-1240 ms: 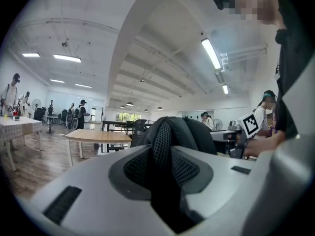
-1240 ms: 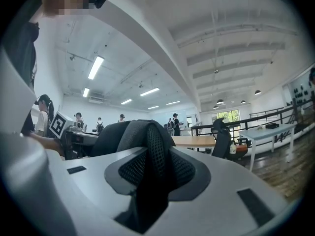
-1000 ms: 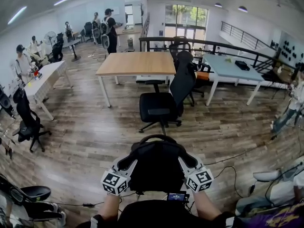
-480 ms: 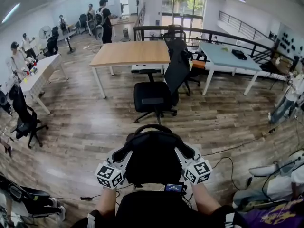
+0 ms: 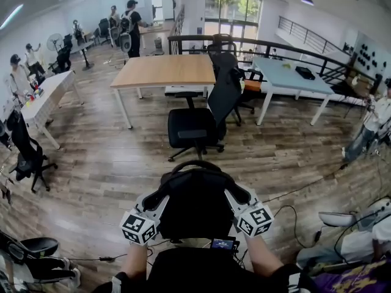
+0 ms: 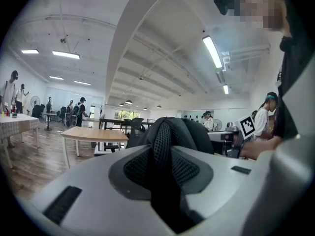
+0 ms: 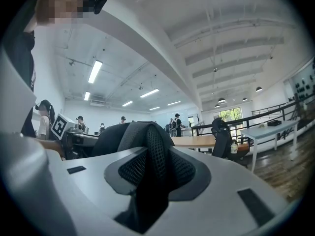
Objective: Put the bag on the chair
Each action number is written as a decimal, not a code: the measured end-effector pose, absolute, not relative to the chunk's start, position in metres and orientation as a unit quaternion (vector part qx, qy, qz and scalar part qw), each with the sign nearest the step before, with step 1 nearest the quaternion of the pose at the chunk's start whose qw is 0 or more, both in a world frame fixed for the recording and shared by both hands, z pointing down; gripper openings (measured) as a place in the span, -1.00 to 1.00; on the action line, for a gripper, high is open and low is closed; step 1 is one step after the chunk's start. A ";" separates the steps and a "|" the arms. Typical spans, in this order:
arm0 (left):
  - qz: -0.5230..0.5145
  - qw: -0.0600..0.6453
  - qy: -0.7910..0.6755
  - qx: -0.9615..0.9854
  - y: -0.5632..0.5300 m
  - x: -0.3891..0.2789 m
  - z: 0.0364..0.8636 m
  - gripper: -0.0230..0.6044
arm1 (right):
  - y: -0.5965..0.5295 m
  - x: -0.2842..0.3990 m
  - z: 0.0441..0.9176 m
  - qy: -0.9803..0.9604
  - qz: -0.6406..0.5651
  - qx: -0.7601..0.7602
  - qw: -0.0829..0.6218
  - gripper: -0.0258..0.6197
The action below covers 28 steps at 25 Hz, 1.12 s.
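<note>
- left claw [image 5: 161, 195] and right claw [image 5: 234, 194] each clamped on a mesh strap [image 6: 162, 149] of the black bag [image 5: 197, 209];
- best bet: carry it level over the chair [image 5: 194, 130] seat; lower it before letting go

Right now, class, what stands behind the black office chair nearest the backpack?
A wooden table stands behind the office chair. The chair's backrest covers the table's near right leg.

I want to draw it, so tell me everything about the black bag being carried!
The black backpack looks like soft fabric, with a loop handle at its far end and padded mesh straps. It is held up off the wooden floor. The left claw and right claw each pinch one strap.
</note>
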State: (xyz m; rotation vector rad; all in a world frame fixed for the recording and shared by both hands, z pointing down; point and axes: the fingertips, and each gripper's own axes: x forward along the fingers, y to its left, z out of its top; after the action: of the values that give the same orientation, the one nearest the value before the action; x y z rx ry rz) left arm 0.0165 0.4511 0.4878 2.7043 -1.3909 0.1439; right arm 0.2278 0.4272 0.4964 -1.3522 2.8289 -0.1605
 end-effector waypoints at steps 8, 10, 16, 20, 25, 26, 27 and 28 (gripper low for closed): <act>0.049 0.063 -0.457 0.886 0.385 0.002 0.497 -0.59 | 0.360 0.212 0.506 0.901 -0.054 -0.431 -0.007 -0.52; 0.049 0.067 -0.459 0.885 0.367 -0.004 0.499 -0.59 | 0.339 0.206 0.506 0.902 -0.053 -0.428 -0.008 -0.52; 0.046 0.064 -0.452 0.889 0.300 -0.028 0.496 -0.59 | 0.273 0.181 0.501 0.906 -0.049 -0.421 -0.008 -0.53; 0.048 0.065 -0.443 0.893 0.243 -0.046 0.493 -0.59 | 0.216 0.164 0.498 0.903 -0.050 -0.426 -0.006 -0.52; 0.042 0.063 -0.443 0.893 0.182 -0.071 0.491 -0.59 | 0.153 0.139 0.498 0.905 -0.047 -0.423 -0.005 -0.52; 0.041 0.060 -0.443 0.894 0.172 -0.075 0.489 -0.59 | 0.143 0.135 0.498 0.905 -0.045 -0.422 -0.001 -0.52; 0.040 0.058 -0.443 0.894 0.163 -0.079 0.486 -0.59 | 0.133 0.132 0.496 0.906 -0.044 -0.421 0.002 -0.52; 0.040 0.056 -0.445 0.893 0.153 -0.082 0.484 -0.59 | 0.122 0.128 0.494 0.907 -0.045 -0.419 0.004 -0.52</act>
State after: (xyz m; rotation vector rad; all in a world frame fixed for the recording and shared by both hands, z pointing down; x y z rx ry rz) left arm -0.0823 0.1528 0.4839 2.7105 -1.3501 0.1203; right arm 0.1279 0.1224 0.4943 -1.3130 2.8427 -0.1401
